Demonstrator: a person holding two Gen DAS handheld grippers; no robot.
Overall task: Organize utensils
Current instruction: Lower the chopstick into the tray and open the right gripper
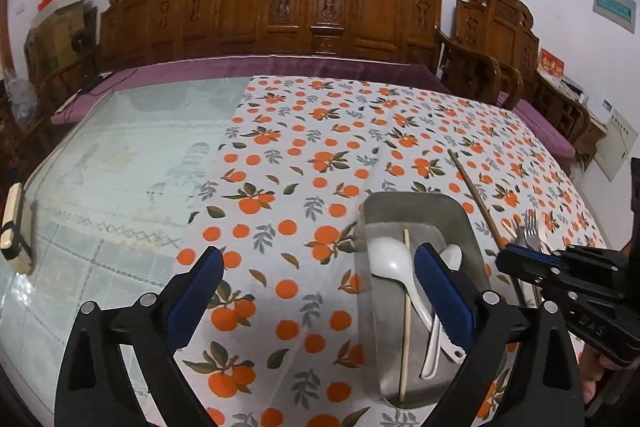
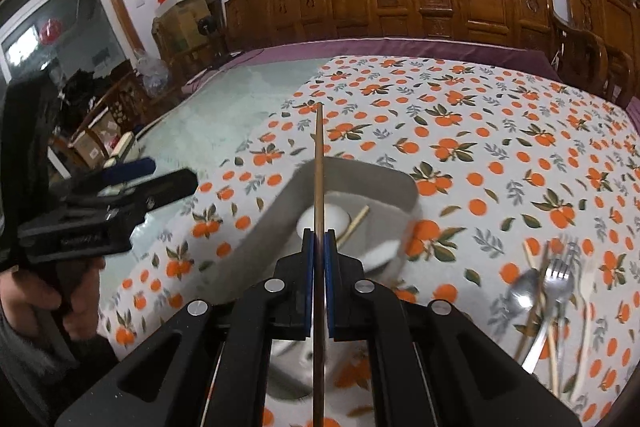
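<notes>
A grey tray (image 1: 404,205) lies on the orange-print tablecloth and holds two white spoons (image 1: 386,259) and a pale chopstick (image 1: 406,311). My left gripper (image 1: 320,253) is open wide and empty over the cloth, its right finger above the tray's spoons. My right gripper (image 2: 319,239) is shut on a brown chopstick (image 2: 319,163) that points forward over the tray (image 2: 360,169). In the left wrist view the same brown chopstick (image 1: 474,195) slants up from the right gripper (image 1: 505,259). A metal spoon (image 2: 524,293), a fork (image 2: 560,277) and more chopsticks (image 2: 534,267) lie right of the tray.
The left part of the table (image 1: 120,155) is bare glass over a pale patterned cover. A small wooden block (image 1: 16,227) sits at its left edge. Carved wooden chairs (image 1: 280,7) and a purple cushion line the far side. A hand (image 2: 28,303) holds the left gripper (image 2: 160,175).
</notes>
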